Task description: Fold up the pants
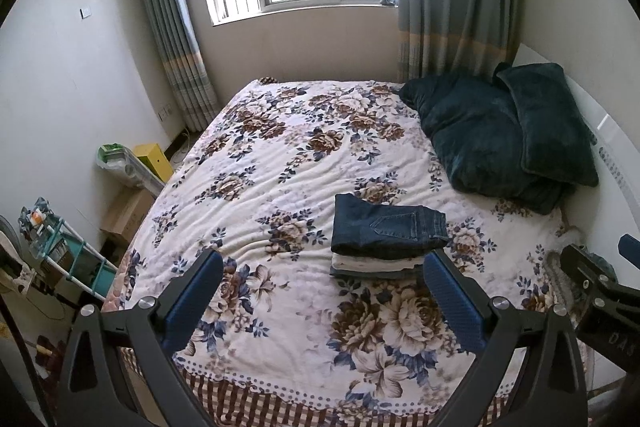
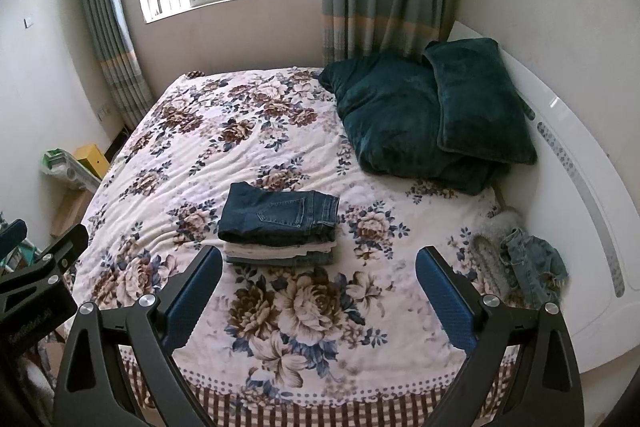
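Denim pants [image 2: 280,217] lie folded atop a soft stack on the bed [image 2: 192,155]: heavy, limp. Your left tongs [image 1: 320,291] and right tongs [image 2: 318,281] gape wide, empty; grip the thick folded edge.

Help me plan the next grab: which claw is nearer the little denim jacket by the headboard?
Right. The right claw sits just left of the denim jacket; the left claw is farther left, beyond the right one.

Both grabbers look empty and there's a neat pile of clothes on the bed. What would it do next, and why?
Probably nothing more on the pile: the dark jeans lie folded on top. Both the left gripper and right gripper hang open and empty, so I'd guess the right one reaches for the crumpled denim garment nearby.
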The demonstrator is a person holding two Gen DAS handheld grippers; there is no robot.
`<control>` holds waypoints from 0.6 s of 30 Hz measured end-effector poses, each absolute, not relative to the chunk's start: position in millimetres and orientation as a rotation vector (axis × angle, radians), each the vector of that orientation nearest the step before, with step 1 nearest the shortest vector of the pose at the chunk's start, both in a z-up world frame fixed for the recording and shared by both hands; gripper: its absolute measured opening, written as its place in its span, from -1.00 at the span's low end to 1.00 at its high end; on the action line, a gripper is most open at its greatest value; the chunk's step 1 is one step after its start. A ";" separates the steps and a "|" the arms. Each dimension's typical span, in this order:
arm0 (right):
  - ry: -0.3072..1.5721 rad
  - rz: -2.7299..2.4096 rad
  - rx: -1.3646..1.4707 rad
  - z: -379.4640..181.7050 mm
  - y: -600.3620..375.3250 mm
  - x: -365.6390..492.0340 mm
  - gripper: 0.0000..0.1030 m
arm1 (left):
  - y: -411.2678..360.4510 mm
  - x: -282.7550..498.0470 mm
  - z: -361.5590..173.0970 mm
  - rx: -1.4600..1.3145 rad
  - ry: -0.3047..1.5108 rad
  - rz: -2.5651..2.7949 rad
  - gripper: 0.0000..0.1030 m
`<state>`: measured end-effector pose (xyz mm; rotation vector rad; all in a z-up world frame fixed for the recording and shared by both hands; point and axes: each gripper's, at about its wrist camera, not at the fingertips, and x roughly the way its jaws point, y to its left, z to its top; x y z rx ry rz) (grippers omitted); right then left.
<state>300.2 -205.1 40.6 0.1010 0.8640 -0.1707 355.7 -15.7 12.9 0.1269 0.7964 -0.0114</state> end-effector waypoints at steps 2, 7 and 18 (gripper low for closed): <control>0.863 -0.170 0.100 41.2 -204.6 301.7 0.93 | -16.4 356.2 13.8 0.127 0.795 -0.011 1.00; 0.863 -0.169 0.101 40.1 -203.8 301.4 0.93 | -15.1 355.0 13.4 0.127 0.797 -0.010 1.00; 0.846 -0.125 0.074 46.3 -197.8 312.5 0.94 | -16.2 353.2 13.2 0.124 0.795 -0.002 1.00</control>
